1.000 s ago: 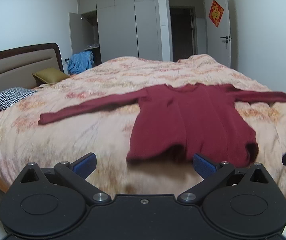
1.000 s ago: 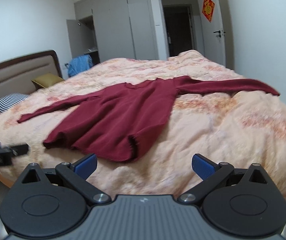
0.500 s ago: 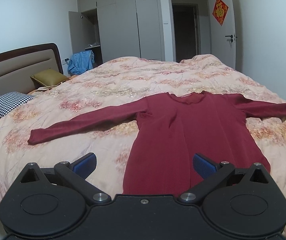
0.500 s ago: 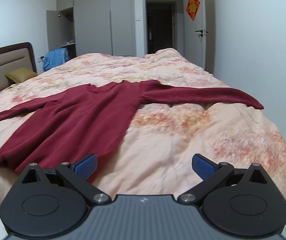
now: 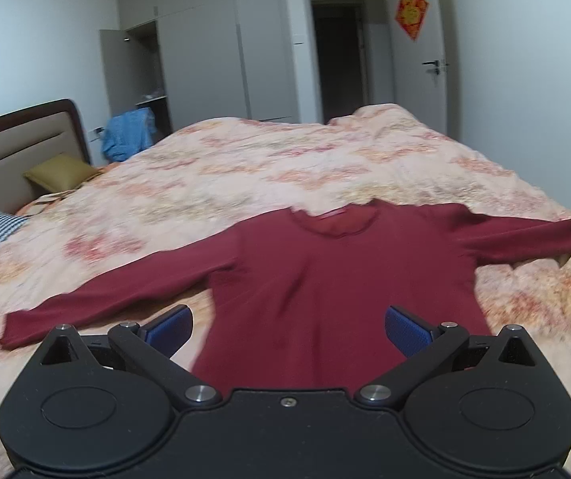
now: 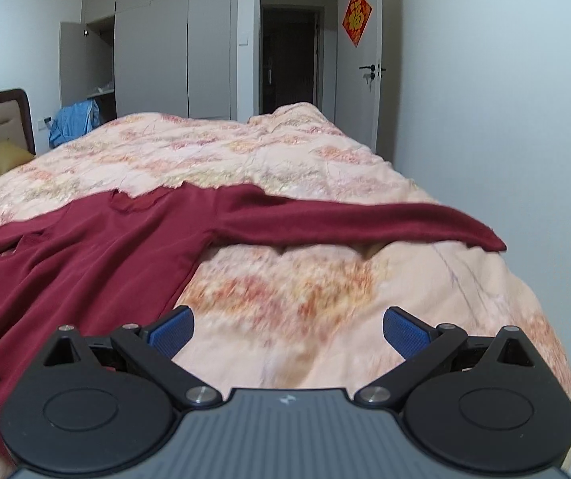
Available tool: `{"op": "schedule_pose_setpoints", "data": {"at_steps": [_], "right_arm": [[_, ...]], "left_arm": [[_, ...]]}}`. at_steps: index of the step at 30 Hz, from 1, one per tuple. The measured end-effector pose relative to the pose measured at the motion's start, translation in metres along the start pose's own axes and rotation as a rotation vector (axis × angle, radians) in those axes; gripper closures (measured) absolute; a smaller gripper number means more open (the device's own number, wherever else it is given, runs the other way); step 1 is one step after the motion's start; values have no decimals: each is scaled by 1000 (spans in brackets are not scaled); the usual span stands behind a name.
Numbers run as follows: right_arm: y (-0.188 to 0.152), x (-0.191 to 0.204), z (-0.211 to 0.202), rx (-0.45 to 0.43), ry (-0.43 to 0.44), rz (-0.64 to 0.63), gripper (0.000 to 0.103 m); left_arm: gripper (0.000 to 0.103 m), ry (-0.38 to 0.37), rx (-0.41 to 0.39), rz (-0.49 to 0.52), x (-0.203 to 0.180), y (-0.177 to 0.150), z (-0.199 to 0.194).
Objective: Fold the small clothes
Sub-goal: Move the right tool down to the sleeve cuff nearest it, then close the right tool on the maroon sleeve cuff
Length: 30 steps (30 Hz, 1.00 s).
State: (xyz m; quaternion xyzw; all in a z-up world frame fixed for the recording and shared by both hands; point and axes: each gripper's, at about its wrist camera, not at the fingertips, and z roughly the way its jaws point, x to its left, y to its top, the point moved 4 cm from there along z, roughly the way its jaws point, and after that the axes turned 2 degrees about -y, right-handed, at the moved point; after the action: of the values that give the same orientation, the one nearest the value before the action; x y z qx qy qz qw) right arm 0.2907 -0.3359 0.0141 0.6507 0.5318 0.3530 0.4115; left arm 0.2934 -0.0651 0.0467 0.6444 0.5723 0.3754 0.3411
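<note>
Currently spread flat near the bed's (image 5: 245, 183) front edge: dark red long-sleeved knit top (image 5: 337, 279), sleeves out sideways. Left gripper (image 5: 287, 323) and right gripper (image 6: 288, 325) both wide apart, empty. Best pinching probably the hem corners, folding evenly.

Both wrist views low over the bed (image 5: 245, 167), facing the wardrobe (image 6: 165, 48) — left one centred, right one rightward

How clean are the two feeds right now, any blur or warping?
Left wrist view: the dark red long-sleeved knit top and floral peach bedspread are motion-smeared. Right wrist view: bedspread blurred near the claw. Both views: fisheye bending, dark corners, flat light.
</note>
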Motion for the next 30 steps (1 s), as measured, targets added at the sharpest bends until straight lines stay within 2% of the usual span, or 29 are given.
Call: {"op": "schedule_pose_setpoints", "data": {"at_steps": [4,7,13,19,21,26,28,30], "right_arm": [[10,-23,27,-18,11,51,0],[15,-46,47,-30,-3,81,0],[29,-112,89,-18,-27,173,0],[45,-179,133,-12,-70,331,1],[50,-195,149,-6,-94,370,11],[52,-228,186,57,-199,494,25],[50,-238,199,70,-224,546,27],[46,-250,210,82,-250,610,36]], "left_arm": [[1,-92,-34,-53,-26,9,30],[1,-154,7,-60,-51,11,58],[1,-212,61,30,-96,-3,104],[1,-242,111,84,-114,-26,133],[1,-242,123,82,-117,-30,139],[1,-250,142,81,-119,-36,147],[1,-252,143,80,-119,-35,148],[1,-255,138,76,-117,-33,146]]}}
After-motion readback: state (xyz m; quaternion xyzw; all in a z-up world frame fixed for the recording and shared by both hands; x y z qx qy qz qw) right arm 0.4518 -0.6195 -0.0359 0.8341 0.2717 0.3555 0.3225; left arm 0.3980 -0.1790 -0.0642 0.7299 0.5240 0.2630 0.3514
